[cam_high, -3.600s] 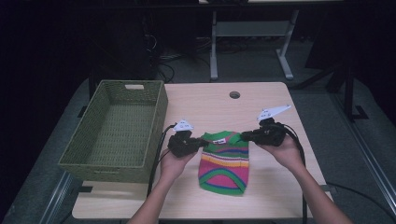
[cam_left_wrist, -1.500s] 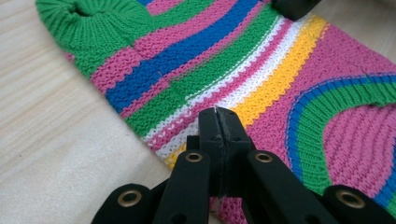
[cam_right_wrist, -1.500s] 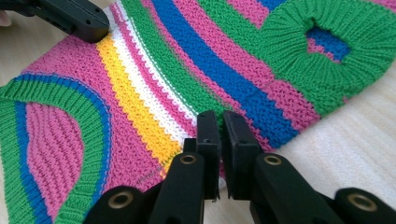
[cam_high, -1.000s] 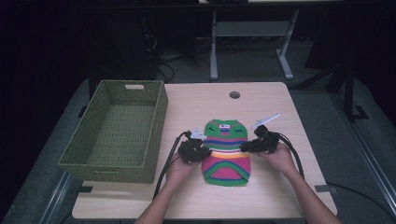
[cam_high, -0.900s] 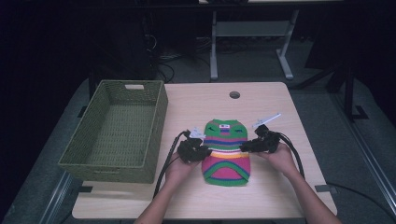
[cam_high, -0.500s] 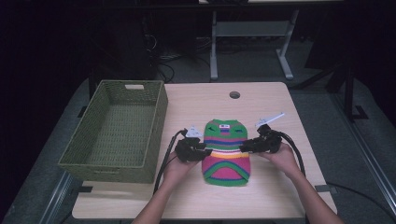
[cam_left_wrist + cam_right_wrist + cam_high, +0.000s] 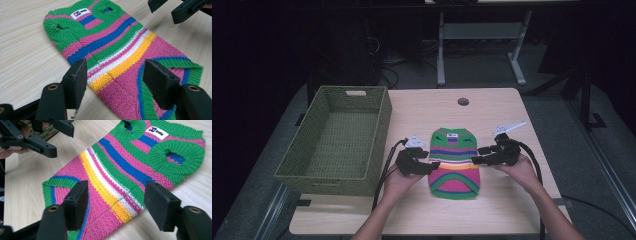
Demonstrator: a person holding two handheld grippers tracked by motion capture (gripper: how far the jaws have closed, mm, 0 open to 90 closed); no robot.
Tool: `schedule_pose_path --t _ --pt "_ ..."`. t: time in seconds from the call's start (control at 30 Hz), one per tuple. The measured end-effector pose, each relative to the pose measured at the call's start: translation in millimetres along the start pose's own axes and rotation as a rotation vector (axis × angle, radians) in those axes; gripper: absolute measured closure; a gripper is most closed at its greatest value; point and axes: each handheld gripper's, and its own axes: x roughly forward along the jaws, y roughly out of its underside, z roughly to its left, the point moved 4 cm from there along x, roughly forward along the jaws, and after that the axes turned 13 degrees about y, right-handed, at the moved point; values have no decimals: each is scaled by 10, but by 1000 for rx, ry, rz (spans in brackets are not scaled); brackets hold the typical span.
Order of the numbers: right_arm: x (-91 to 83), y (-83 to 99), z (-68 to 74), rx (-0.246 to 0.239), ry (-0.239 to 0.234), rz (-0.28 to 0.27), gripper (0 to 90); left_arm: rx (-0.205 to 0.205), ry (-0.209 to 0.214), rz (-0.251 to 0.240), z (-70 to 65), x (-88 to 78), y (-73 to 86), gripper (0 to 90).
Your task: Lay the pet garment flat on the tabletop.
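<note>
My left tongs and right tongs just opening, jaws apart, flanking the striped sweater, flat near the worktop's front edge

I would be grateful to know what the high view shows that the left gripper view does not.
High view: the green woven basket at the table's left, the round hole near its far edge, both forearms, the floor around.

Left gripper view: the knit's stitches, the label's colours, and the two black pads of the left claw open over the sweater's edge, having just been opening.

Both: the striped sweater lying flat, and the right claw.
</note>
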Motion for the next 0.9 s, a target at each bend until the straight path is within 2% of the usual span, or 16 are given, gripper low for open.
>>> schedule_pose_path --t 0.1,0.2,0.4,0.53,0.7,0.9 --pt "-35 13 6 2 4 3 335 18 -5 8 -19 -36 13 331" --pt "-70 29 9 -9 9 15 322 9 -18 -12 -34 -70 39 279" --pt "-120 70 5 -15 15 19 309 11 -26 -13 -59 -130 84 237" --pt "-187 123 6 -18 20 14 307 10 -22 -19 -91 -171 103 232" --pt "-248 190 3 -27 29 5 303 9 -9 -48 -141 -245 107 230" --pt "-346 280 1 -32 44 -2 303 17 -13 -30 -181 -260 174 205"
